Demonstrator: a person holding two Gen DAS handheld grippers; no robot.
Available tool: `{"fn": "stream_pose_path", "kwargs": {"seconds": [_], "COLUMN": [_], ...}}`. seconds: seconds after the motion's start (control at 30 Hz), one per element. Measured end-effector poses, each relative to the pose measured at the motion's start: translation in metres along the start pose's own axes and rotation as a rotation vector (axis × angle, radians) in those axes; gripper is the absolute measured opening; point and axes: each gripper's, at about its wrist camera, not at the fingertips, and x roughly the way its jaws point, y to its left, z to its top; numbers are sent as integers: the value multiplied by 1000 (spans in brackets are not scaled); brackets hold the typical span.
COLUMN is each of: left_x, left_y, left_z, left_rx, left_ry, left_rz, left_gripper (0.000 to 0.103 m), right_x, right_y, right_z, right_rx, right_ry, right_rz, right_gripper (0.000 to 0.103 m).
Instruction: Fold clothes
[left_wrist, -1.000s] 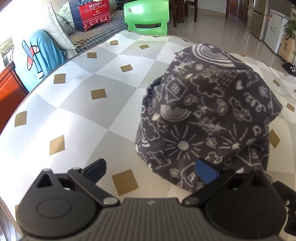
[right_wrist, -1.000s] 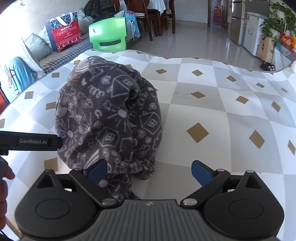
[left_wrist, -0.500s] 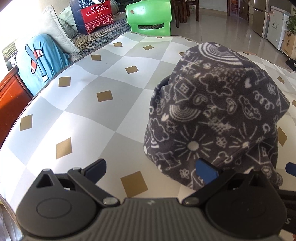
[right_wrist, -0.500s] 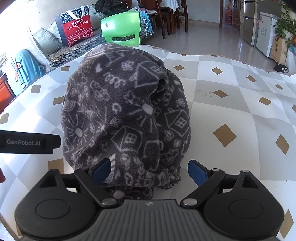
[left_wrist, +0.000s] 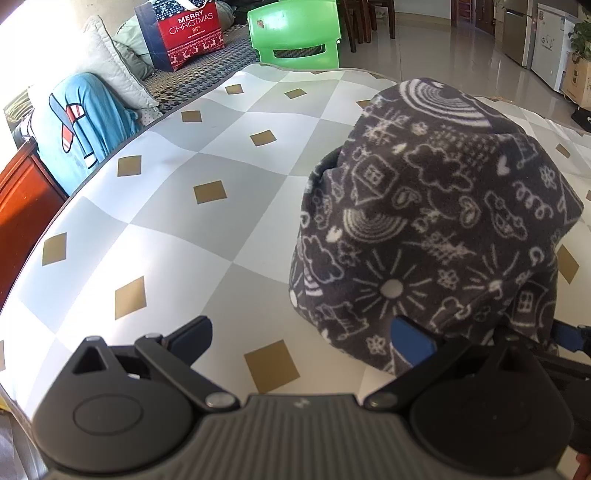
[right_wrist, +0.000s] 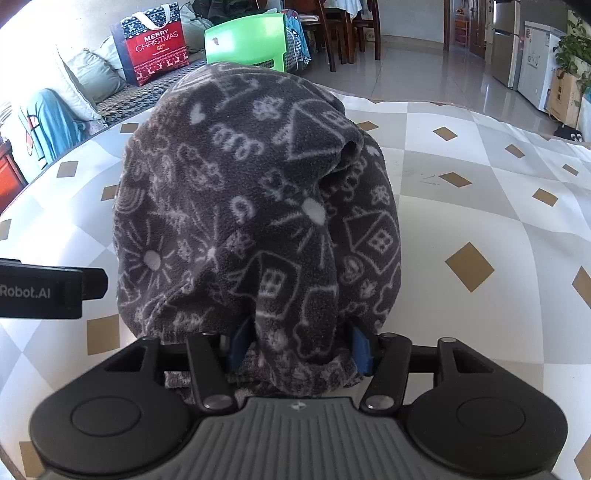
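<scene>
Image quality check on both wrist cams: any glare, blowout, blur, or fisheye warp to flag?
Left wrist view: upper-left corner blown out by sunlight; bright sheen on the table cover; table edge bows from fisheye; fleece garment sharp. Right wrist view: evenly lit, glare on the floor behind; the cover's checks curve toward the edges; the fleece fills the centre, and the right gripper body looks soft up close.

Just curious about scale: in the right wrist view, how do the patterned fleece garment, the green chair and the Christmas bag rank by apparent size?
1. Fleece garment, though it is nearest the camera.
2. Green chair and Christmas bag: too alike to rank.
</scene>
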Motion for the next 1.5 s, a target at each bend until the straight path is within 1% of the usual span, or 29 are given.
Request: {"fn": "stream_pose_path", "kwargs": {"seconds": [0.07,0.1,0.17,0.27,0.43,0.63,0.7,0.73,0.77,0.8,0.83,0.9,0.93,1.0,1.07,1.13,1.23,1.3,1.4,1.5], "left_x": [0,0,-1,-2,-3,-4,-4,-5,-5,-6,-6,-7,-7,-6,-4,-4,-5,-5,-3,0], "left_y": [0,-1,-2,-4,-9,-12,-13,-15,-16,-18,-20,-21,-21,-19,-15,-12,-8,-4,4,10], "left_z": [0,0,0,0,-2,-3,-3,-4,-4,-4,-5,-4,-3,0,3,4,6,8,10,11], "left_rx": [1,2,8,20,37,42,43,47,52,56,59,56,50,27,0,-12,-13,-22,-60,-81], "left_ry": [0,-1,-3,-10,-14,-18,-20,-21,-22,-22,-22,-22,-25,-27,-19,-17,-26,-30,-15,4], "left_rz": [-3,-5,-10,-14,-20,-17,-22,-24,-26,-30,-34,-40,-40,-35,-30,-20,4,22,21,16], "left_gripper": [103,103,103,103,103,103,103,103,103,103,103,103,103,103,103,103,103,103,103,103], "right_x": [-2,-4,-8,-15,-22,-28,-30,-31,-32,-33,-35,-44,-52,-63,-71,-74,-74,-76,-72,-66], "right_y": [-2,-3,-6,-10,-22,-56,-69,-76,-85,-94,-102,-112,-114,-112,-109,-105,-94,-82,-61,-36], "right_z": [0,0,-1,-2,-5,-11,-15,-17,-19,-21,-23,-24,-24,-23,-22,-21,-19,-18,-19,-22], "right_rx": [9,13,18,15,14,89,110,123,139,156,172,180,170,135,128,133,113,74,-7,-109], "right_ry": [2,0,-3,-4,4,48,70,83,99,115,117,92,66,25,0,-7,-13,-22,-25,-19], "right_rz": [0,0,0,-10,-62,-114,-153,-176,-211,-247,-261,-229,-211,-179,-139,-93,-41,-6,52,71], "right_gripper": [36,34,26,22,20,19,18,14,12,12,12,12,13,20,33,38,42,44,48,52]}}
